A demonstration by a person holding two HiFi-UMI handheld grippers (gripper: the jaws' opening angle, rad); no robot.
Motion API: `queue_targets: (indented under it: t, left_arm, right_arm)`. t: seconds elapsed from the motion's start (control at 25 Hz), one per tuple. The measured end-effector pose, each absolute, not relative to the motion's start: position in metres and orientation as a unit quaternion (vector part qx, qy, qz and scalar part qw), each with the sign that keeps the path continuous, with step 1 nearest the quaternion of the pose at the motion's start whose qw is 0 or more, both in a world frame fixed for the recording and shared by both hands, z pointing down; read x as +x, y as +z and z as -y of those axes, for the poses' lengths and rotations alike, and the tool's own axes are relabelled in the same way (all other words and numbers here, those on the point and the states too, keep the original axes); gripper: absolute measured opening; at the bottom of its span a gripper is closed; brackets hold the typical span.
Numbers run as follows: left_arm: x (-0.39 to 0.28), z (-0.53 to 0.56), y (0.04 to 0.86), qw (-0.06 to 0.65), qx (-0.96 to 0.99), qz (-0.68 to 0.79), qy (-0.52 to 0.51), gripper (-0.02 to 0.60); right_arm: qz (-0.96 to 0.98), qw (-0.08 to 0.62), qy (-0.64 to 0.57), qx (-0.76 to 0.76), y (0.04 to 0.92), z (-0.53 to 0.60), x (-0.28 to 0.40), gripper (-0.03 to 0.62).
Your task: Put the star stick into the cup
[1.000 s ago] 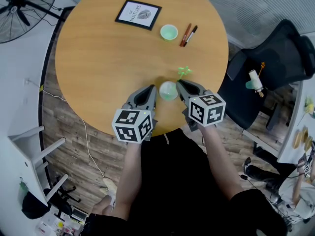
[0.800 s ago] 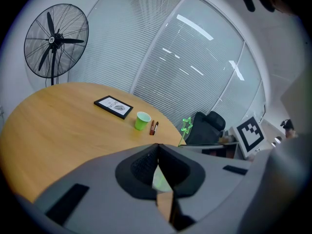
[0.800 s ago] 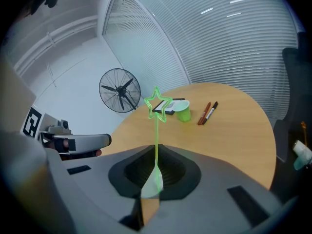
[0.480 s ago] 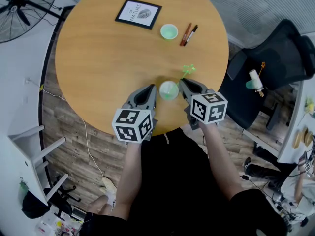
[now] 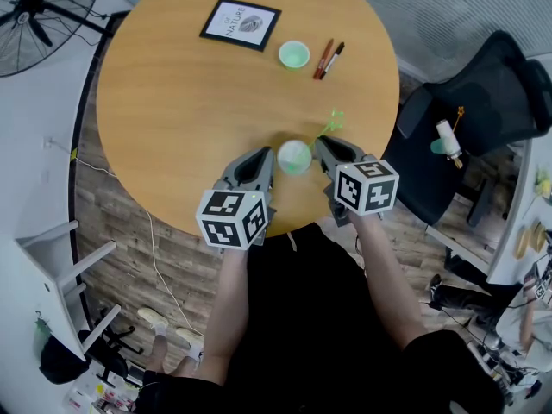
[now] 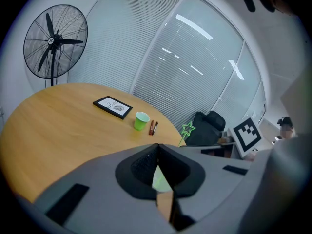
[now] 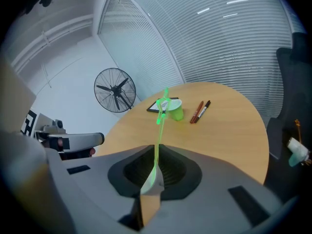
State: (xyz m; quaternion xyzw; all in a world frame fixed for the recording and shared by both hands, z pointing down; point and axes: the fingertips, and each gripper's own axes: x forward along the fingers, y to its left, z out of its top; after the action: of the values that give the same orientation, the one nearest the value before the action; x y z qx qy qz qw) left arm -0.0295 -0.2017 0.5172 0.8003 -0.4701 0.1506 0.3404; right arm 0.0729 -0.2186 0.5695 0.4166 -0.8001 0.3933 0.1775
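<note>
**Star stick in your right tongs, just beside the cup at the tabletop's near edge**

Your right tongs (image 7: 157, 149) pinch the lower end of the thin, translucent green plastic star stick (image 7: 160, 112). Its star tip points up and away, just right of the small pale green disposable cup (image 5: 294, 156), which stands near the near edge of the round wooden tabletop (image 5: 172, 102). Your left tongs (image 6: 157, 149) are pressed together, apparently nipping that cup's left rim to steady it. The stick looks light, thin and whippy, so expect the star end to wobble. Your low hold on the shaft suits a star-up drop. The cup looks light and easy to tip, so lower the stick gently rather than poke the wall.
</note>
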Motion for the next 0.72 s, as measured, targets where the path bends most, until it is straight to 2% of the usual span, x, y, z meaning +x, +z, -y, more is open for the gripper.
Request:
queue_targets:
  t: [0.72]
  left_arm:
    - [-0.019, 0.189, 0.51, 0.328, 0.8, 0.48, 0.15, -0.002]
  right_arm:
    - [0.814, 0.166, 0.384, 0.404, 0.556, 0.204, 0.079, 0.038]
